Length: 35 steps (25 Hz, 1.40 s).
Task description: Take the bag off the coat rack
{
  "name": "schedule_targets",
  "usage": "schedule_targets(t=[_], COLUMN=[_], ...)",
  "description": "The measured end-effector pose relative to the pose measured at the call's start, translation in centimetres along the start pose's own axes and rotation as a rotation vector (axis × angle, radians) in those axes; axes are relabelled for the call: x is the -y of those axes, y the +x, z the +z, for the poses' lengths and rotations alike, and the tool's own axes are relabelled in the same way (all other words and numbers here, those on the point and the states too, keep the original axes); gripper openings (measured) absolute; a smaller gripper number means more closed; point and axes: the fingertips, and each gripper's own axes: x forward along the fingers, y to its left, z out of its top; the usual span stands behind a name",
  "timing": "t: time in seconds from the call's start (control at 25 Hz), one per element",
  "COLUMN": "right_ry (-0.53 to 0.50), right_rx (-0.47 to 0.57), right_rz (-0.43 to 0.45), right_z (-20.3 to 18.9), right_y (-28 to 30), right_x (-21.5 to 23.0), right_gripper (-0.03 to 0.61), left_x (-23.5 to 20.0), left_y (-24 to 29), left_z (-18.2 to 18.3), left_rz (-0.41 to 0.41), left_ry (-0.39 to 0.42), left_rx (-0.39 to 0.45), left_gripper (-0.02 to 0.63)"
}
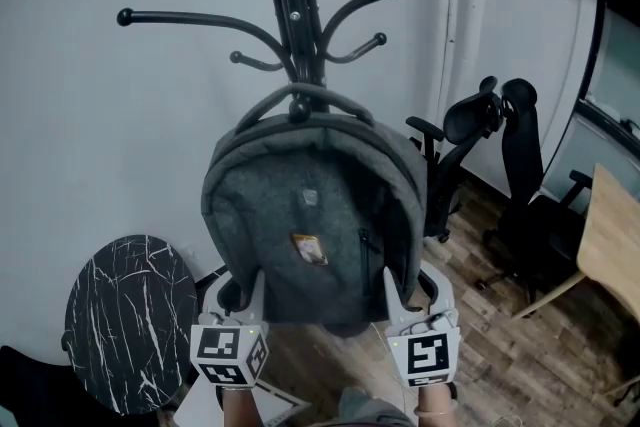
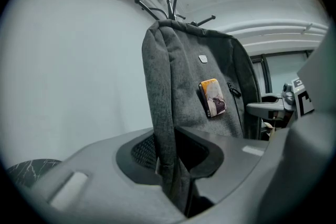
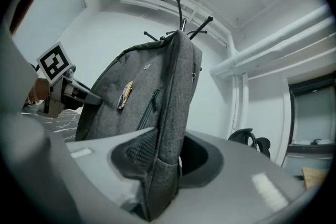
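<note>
Item: grey bag (image 1: 310,235), hung by its top loop on the black coat rack (image 1: 295,5) (white wall behind). Left gripper (image 1: 240,295): fingers pinching the bag's lower left edge. Right gripper (image 1: 418,293): fingers pinching its lower right edge.

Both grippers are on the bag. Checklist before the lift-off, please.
1. Left gripper clamped on the grey fabric backpack, lower left edge: ok.
2. Right gripper clamped on the lower right edge: ok.
3. Top handle clear of the black metal coat rack: not ok, it loops over a peg.
4. Backpack upright between the grippers: ok.
5. Black office chair apart from the backpack: ok.
6. Shoulder straps free behind the backpack: cannot tell, hidden.
</note>
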Motion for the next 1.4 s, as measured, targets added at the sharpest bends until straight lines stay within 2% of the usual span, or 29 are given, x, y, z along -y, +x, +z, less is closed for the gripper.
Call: schedule_targets(t=[0.72, 1.4], right_ry=[-0.01, -0.009], right_rx=[0.023, 0.033], right_rz=[-0.007, -0.019], right_z=[1.9, 3.8], right_y=[-5.0, -12.6], right_x=[-1.9, -5.5], right_gripper=[0.114, 0.114], left_x=[0.6, 1.8], left_y=[-5.8, -14.4], left_z=[0.6, -0.1], left_rz=[0.007, 0.001], left_ry=[-0.012, -0.008], left_rx=[0.039, 0.059], left_gripper=[0.071, 0.071])
